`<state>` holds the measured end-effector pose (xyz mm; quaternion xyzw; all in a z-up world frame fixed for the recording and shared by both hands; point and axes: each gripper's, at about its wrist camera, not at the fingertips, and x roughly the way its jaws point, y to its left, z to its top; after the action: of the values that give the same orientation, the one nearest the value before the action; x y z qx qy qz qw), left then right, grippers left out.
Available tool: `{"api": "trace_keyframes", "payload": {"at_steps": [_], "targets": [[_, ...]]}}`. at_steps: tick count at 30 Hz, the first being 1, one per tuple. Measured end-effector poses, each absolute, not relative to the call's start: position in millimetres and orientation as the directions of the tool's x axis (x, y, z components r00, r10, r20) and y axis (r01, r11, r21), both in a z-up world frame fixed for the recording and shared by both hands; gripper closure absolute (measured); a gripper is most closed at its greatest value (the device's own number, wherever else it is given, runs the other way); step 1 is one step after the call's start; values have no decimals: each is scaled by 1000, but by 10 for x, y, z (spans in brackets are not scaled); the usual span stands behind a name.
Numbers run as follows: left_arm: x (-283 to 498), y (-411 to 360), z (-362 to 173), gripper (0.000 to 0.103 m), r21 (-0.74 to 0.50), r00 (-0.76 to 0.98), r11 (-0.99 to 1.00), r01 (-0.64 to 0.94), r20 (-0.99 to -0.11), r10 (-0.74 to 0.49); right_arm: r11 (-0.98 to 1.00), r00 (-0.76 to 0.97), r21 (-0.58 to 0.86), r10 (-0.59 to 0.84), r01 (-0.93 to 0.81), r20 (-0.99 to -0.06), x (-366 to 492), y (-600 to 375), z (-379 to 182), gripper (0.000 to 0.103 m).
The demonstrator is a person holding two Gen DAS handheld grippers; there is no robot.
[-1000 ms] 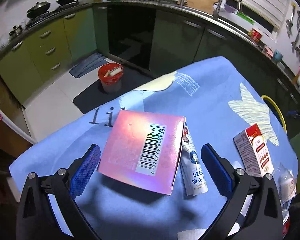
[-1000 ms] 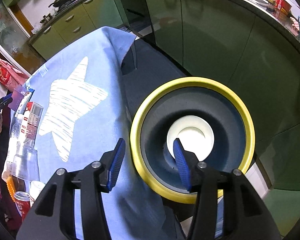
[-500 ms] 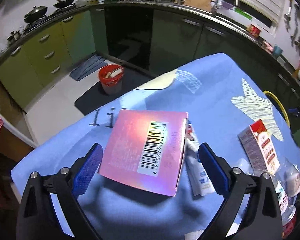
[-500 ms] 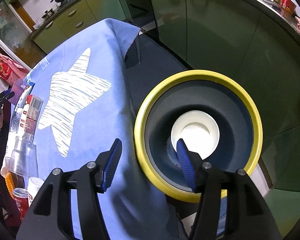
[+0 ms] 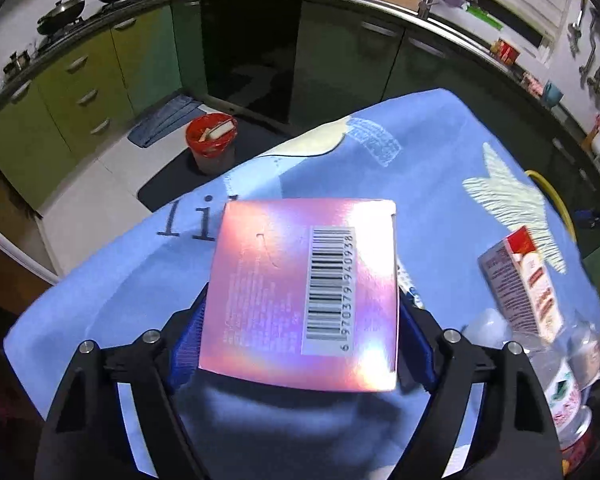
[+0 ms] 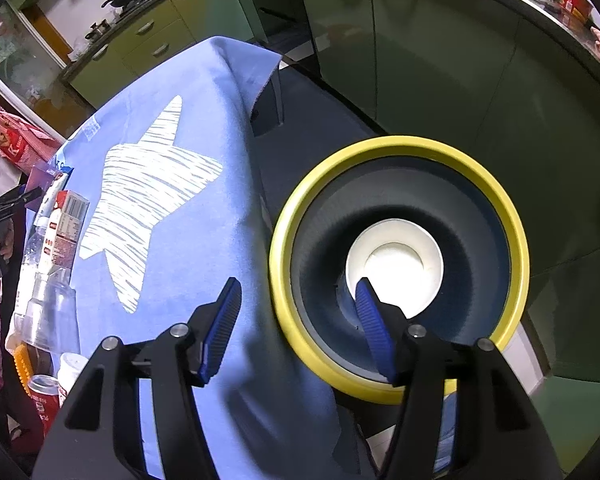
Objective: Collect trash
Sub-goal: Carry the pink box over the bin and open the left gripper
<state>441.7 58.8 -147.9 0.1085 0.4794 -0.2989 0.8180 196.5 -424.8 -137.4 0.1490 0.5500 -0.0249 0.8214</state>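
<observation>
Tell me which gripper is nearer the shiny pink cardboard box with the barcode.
Left. The left gripper has the pink box between its closing jaws; the right gripper hangs over the yellow-rimmed bin.

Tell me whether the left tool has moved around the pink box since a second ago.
Yes. The left tool has just been closing; its fingers now hug the pink box on the blue tablecloth.

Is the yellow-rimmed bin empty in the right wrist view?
No: a white cup lies at the bottom of the yellow-rimmed bin.
</observation>
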Motion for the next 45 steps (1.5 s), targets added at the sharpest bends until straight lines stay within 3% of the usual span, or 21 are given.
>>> {"api": "trace_keyframes", "payload": {"at_steps": [7, 12, 19, 26, 34, 40, 45], "targets": [[3936, 474, -925, 24, -3, 501, 825, 565, -794, -346, 949, 449, 268, 169, 166, -878, 1761, -4229, -1244, 46], [3313, -27, -324, 24, 73, 562, 789, 610, -741, -367, 945, 493, 289, 179, 157, -852, 1526, -4283, -1122, 46], [2499, -1454, -25, 24, 29, 401, 582, 812, -752, -522, 946, 563, 269, 124, 181, -817, 989, -4485, -867, 44], [2160, -3116, -338, 24, -92, 121, 326, 941, -806, -579, 937, 618, 256, 57, 239, -784, 480, -4798, -655, 44], [2291, -4431, -1180, 23, -108, 37, 284, 953, -887, -461, 908, 611, 287, 44, 305, -790, 177, -5110, -807, 44], [2397, -4882, -1664, 22, -47, 83, 326, 944, -924, -374, 892, 589, 299, 46, 340, -807, 146, -5253, -967, 44], [2447, -4786, -1439, 13, -62, 111, 374, 925, -900, -422, 899, 589, 298, 56, 322, -806, 183, -5200, -950, 44]]}}
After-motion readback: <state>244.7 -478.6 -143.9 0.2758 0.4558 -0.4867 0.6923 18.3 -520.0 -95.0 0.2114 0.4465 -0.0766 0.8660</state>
